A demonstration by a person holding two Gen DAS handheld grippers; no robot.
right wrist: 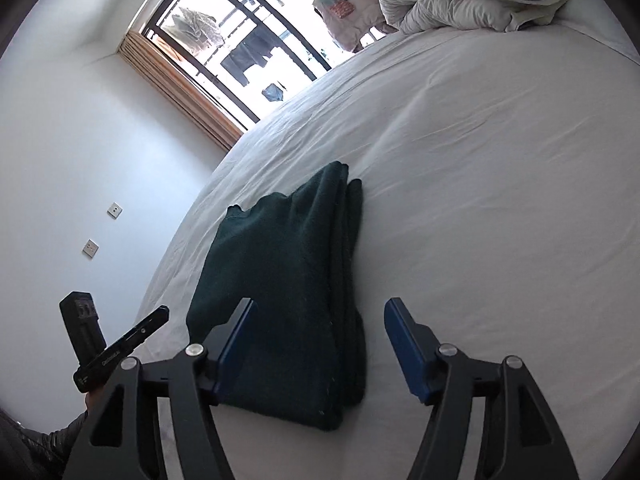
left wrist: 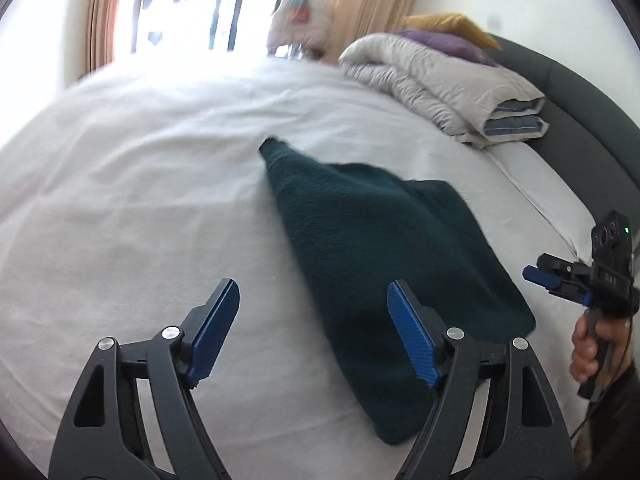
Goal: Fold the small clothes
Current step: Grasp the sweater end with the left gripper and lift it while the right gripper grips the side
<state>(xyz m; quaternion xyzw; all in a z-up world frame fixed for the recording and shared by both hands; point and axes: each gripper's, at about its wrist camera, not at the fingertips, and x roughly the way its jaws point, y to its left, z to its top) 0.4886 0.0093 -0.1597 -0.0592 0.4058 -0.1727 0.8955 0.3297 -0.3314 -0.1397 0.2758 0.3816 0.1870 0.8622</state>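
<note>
Both grippers, left gripper (left wrist: 312,334) and right gripper (right wrist: 320,344), stood wide and empty over the folded green garment (right wrist: 288,292); a snag could undo it.

1 folded dark green garment (left wrist: 384,264); 2 grippers: left gripper (left wrist: 312,336), right gripper (right wrist: 320,344); 1 bed (right wrist: 500,184); 1 folded duvet (left wrist: 436,80); 2 wall sockets (right wrist: 115,210)

My left wrist camera sits just behind its own fingers (left wrist: 228,336), tilted down over the bed (left wrist: 120,200), close to the sheet, facing the far window (left wrist: 180,4) and the headboard (left wrist: 580,92) on the right. My right wrist camera looks along its fingers (right wrist: 404,344) from low and near, rolled so the window (right wrist: 248,40) leans. Both views share the dark green folded cloth (left wrist: 380,260) and the rolled duvet (right wrist: 448,4); each catches the other rig at its edge.
</note>
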